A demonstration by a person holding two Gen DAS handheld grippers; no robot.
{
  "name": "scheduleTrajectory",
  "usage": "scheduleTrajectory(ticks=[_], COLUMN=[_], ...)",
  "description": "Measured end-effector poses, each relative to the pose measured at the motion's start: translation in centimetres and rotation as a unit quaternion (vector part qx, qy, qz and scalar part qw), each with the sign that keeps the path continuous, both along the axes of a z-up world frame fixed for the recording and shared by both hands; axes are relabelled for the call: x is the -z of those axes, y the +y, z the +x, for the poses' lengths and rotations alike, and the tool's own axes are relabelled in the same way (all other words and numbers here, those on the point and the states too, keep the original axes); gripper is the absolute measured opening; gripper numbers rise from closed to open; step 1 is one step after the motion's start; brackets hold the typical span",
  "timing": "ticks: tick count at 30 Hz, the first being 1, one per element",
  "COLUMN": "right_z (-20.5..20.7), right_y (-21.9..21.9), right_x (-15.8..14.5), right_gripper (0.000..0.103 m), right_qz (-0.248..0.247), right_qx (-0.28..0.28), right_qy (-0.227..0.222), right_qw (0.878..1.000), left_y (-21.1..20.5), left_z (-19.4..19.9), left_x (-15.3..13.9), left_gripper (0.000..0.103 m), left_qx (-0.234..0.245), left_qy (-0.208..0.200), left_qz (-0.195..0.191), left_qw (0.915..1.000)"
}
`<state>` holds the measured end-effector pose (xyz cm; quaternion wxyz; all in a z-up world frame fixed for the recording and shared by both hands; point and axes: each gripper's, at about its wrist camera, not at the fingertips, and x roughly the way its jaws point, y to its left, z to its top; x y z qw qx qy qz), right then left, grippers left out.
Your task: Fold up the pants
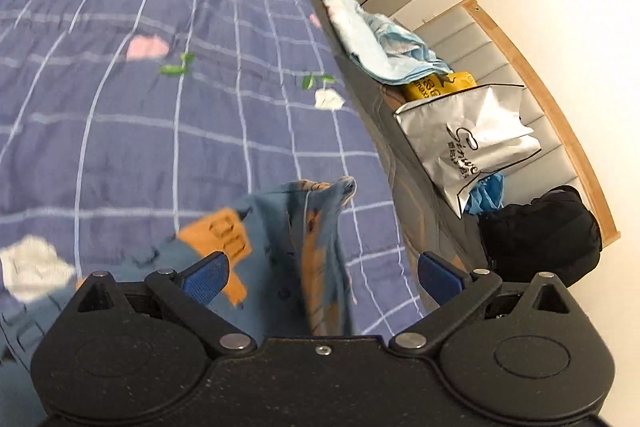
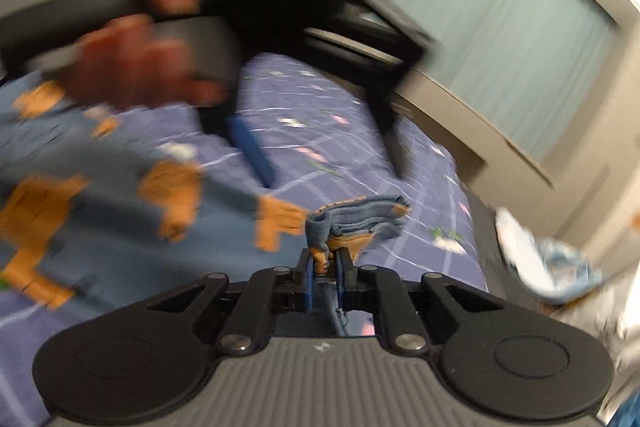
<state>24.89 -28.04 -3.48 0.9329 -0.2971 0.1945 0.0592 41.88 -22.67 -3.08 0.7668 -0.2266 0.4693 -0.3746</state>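
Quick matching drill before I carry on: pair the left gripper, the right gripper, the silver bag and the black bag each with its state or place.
Things:
1. left gripper
2. right gripper
3. silver bag
4. black bag

States or places:
A. shut on a bunched edge of the pants
B. open, pants fabric between its fingers
C. at the bed's side, just past the silver bag
D. standing beside the bed, against the slatted board

Pairs: 1-B, 2-A, 3-D, 4-C
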Motion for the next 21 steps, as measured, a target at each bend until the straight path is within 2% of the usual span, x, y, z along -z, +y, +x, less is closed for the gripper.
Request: scheduleTrajectory(ticks=[4, 12, 15, 17, 18, 21], right_z=[-1.7, -2.6, -2.4, -2.4, -2.4, -2.9], right_y=[2.8, 4.2, 3.9, 3.8, 3.7, 3.3], right_x=[1.9, 3.6, 3.7, 3.5, 3.4, 3.1], right_gripper=[0.012, 0.012, 0.012, 0.013, 0.015, 0.020], right_qz=[-0.055, -0.074, -0.070, -0.064, -0.061, -0.053], right_qx=[-0.041, -0.047, -0.048, -0.046, -0.045, -0.047], right_qy=[0.011, 0.016, 0.016, 0.015, 0.014, 0.013], right_qw=[0.998, 0.996, 0.996, 0.997, 0.997, 0.997], left_y=[0.5, 1.2, 1.2, 1.3, 1.3, 1.5], left_z=[-0.3, -0.4, -0.4, -0.3, -0.2, -0.2], left_x=[1.3, 2.2, 2.1, 2.2, 2.2, 2.3], left_gripper=[0.092, 0.084, 0.071, 0.050, 0.047, 0.027], left_qx=[-0.008, -0.035, -0.044, -0.052, -0.052, -0.050], left_qy=[0.012, 0.016, 0.013, 0.019, 0.020, 0.018], left_qz=[0.014, 0.010, 0.023, 0.038, 0.041, 0.042], left_qw=[0.9998, 0.9992, 0.9987, 0.9978, 0.9976, 0.9977])
